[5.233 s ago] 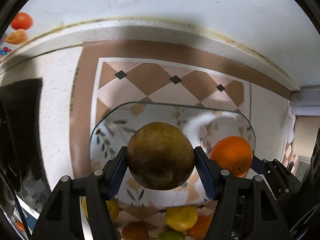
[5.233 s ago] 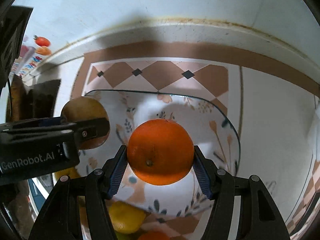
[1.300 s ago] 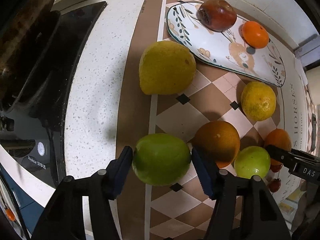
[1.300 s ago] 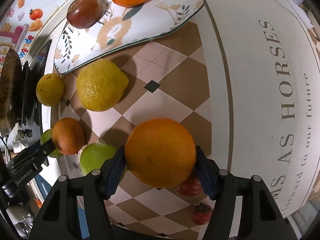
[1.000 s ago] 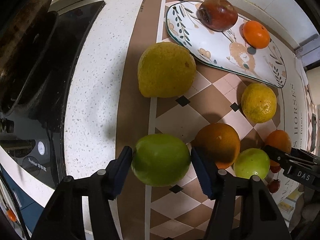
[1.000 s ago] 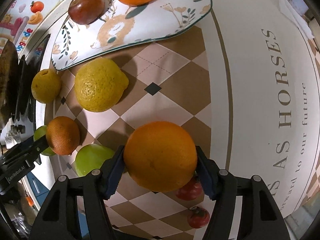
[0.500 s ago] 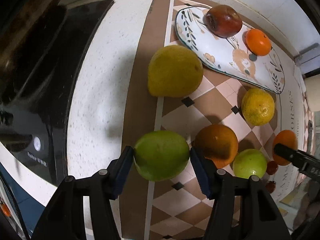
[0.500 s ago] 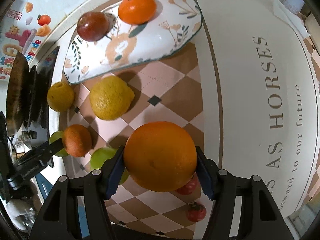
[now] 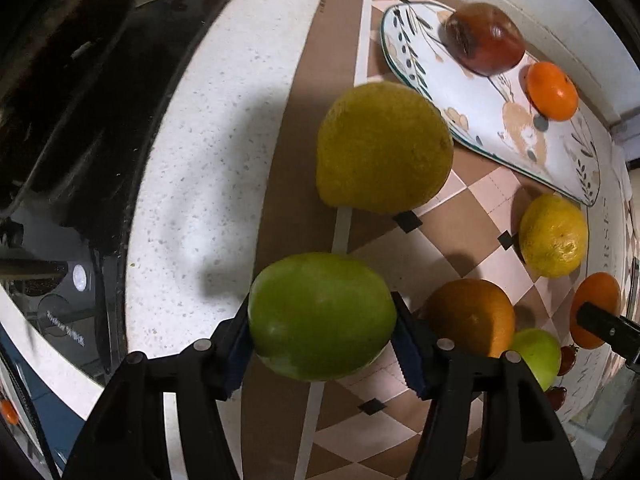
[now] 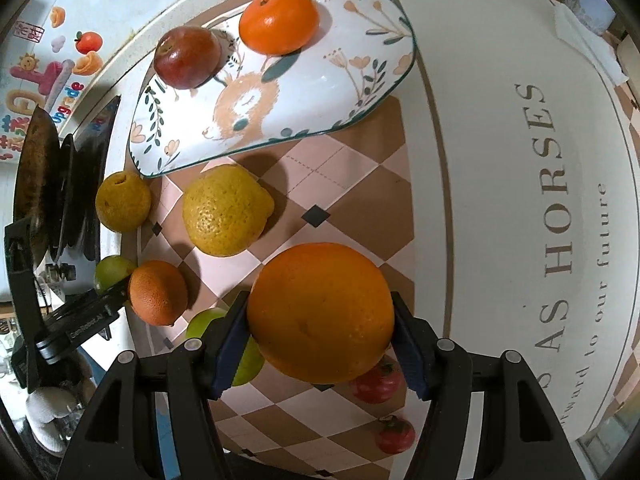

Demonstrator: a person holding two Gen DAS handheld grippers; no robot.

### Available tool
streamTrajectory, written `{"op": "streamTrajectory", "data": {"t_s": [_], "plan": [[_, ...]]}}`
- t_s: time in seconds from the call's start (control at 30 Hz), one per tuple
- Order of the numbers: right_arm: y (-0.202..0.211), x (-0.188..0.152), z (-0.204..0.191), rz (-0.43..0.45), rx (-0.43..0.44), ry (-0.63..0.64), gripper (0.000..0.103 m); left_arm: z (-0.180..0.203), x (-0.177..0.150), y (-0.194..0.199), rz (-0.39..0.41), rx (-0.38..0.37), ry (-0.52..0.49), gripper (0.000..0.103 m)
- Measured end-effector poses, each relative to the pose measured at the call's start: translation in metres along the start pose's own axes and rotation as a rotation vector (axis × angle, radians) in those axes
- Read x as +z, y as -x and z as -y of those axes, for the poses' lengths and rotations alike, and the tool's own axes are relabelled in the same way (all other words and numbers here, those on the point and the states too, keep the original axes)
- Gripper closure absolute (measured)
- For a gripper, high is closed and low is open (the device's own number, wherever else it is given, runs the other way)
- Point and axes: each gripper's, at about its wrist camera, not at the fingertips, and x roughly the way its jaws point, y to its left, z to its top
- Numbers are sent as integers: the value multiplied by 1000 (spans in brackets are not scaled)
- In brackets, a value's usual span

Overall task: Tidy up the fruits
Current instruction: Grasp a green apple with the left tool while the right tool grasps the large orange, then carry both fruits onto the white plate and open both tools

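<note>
a: left tool?
b: clamped on a round green apple, above the table's left edge.
a: right tool?
b: gripping a big round orange over the checkered mat.

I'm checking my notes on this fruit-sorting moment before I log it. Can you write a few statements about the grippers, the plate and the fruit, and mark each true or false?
1. The left gripper holds a green apple. True.
2. The right gripper is open and holds nothing. False: it is shut on a large orange.
3. The patterned plate holds a dark red apple and a small orange. True.
4. The big yellow citrus lies on the plate. False: it rests on the checkered mat beside the plate.
</note>
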Motion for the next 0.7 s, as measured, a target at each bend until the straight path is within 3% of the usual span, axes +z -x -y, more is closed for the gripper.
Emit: {"op": "streamTrajectory", "data": {"t_s": [0.2, 0.3, 0.4, 0.5, 0.7], "plan": [[31, 10, 1, 72, 49, -14, 35, 15, 0, 71, 144, -69, -36, 44], [41, 30, -7, 104, 60, 4, 35, 39, 23, 107, 204, -124, -64, 44], [40, 58, -20, 134, 51, 33, 35, 61, 54, 116, 227, -133, -107, 44], [30, 83, -29, 137, 50, 51, 35, 72, 84, 99, 190, -128, -124, 44], [-2, 119, -44, 92, 39, 90, 35, 71, 124, 42, 22, -134, -77, 44]]}}
